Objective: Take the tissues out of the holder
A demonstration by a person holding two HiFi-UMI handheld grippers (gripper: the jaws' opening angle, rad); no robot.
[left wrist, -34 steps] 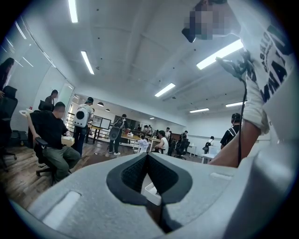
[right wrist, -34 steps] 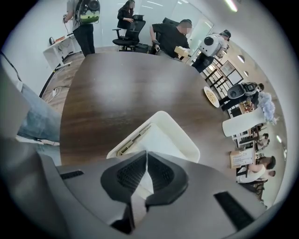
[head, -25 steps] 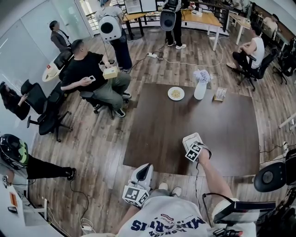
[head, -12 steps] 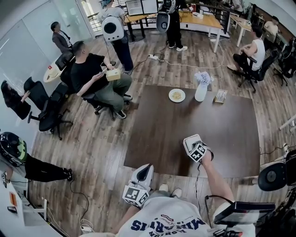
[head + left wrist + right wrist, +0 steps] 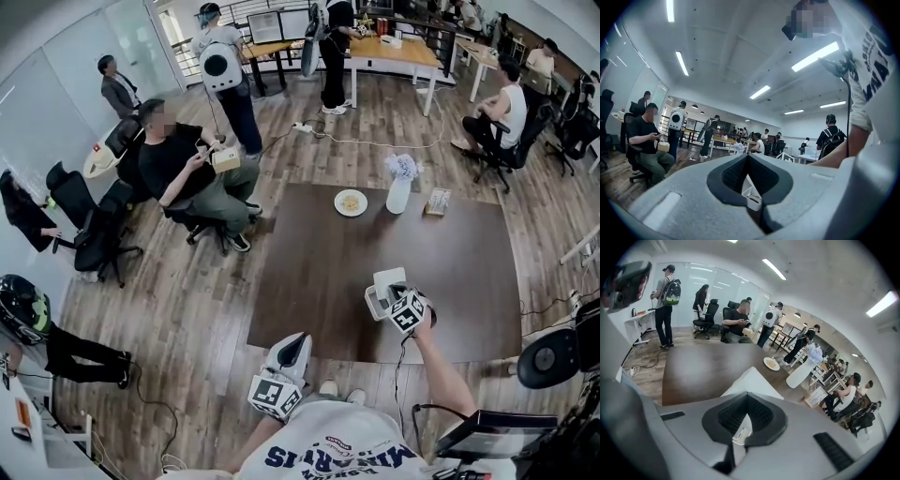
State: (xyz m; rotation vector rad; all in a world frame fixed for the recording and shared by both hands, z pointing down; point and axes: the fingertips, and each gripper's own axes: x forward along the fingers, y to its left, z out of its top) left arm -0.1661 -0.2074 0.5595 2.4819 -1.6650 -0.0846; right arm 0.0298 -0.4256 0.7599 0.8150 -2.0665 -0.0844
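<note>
A tall white holder (image 5: 398, 195) stands at the far side of the dark brown table (image 5: 319, 281), with crumpled pale tissues (image 5: 402, 168) bunched in its top. In the right gripper view the holder (image 5: 800, 373) and tissues (image 5: 815, 353) are ahead to the right. My right gripper (image 5: 380, 287) hovers over the table's near part, well short of the holder; its white jaws (image 5: 751, 373) are shut with nothing in them. My left gripper (image 5: 298, 339) is held close to my body, off the table's near edge, pointing up into the room (image 5: 749, 187), jaws together and empty.
A white plate (image 5: 351, 202) with food lies left of the holder and a small printed box (image 5: 437, 201) lies to its right. A seated person (image 5: 183, 173) and office chairs are left of the table. More people and desks stand beyond.
My right gripper has turned slightly leftward over the near table, staying shut. The left gripper has not moved. The head view has shifted a little.
</note>
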